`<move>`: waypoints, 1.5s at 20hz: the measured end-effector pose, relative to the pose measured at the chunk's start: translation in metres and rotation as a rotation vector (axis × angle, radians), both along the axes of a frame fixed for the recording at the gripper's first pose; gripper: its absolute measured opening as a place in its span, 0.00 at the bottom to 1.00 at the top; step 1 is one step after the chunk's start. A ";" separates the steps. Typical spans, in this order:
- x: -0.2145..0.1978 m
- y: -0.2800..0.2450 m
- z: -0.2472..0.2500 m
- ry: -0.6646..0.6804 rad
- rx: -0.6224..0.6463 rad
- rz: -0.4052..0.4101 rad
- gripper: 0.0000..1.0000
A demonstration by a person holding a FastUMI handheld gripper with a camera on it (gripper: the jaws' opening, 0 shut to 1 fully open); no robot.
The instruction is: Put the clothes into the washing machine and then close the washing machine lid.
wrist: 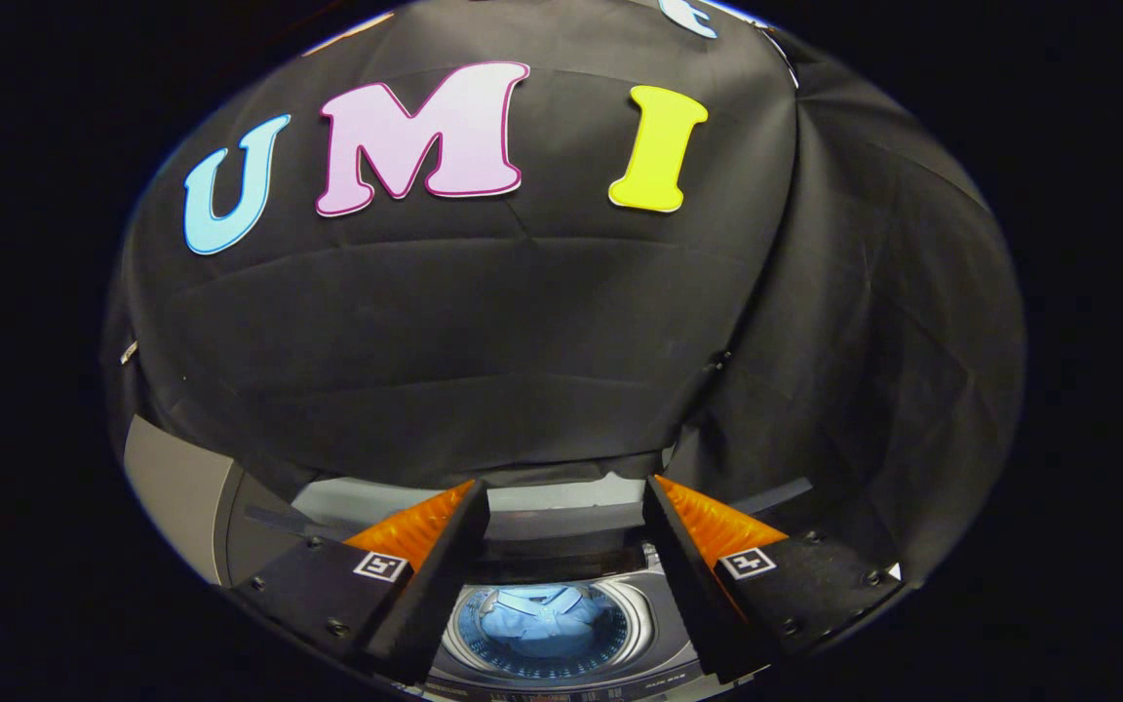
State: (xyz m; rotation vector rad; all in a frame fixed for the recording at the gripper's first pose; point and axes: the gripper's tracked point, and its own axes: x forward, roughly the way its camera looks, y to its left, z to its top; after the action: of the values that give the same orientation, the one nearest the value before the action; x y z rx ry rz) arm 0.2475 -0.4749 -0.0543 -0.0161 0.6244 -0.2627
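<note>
Jaws (561,507) spread wide, gripping nothing, held high over the washing machine (659,624) and aimed mostly at the black cloth wall (484,331). Down between the fingers, well below them: the open drum (610,624), with a light blue garment (537,612) lying folded at its bottom. Clothes apparently in already; lid not yet shut. Behind the drum, a pale grey panel (367,502) standing up against the wall, probably the raised lid, though hard to tell for sure through the fisheye bend.

Risks from here, as a judgement only:
- Reaching for the lid with so little of it in sight: easy to miss its edge and catch the cloth wall instead, dragging fabric down with it.
- Pushing the lid from too far back: likely to slip off the smooth panel, letting the lid drop hard onto the rim.
- Jaws left this wide: one finger could snag on the machine's top frame on the way down.
- Any sleeve riding up over the drum rim would stop the lid seating flat.
</note>
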 end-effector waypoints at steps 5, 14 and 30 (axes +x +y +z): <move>-0.025 0.002 -0.003 0.002 -0.003 -0.009 1.00; -0.048 0.004 -0.008 -0.024 0.000 -0.012 0.99; -0.095 0.017 -0.077 0.101 0.061 -0.038 0.99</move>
State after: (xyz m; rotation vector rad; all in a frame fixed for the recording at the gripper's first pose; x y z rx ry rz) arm 0.1524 -0.4577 -0.1316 0.0413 0.7334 -0.2807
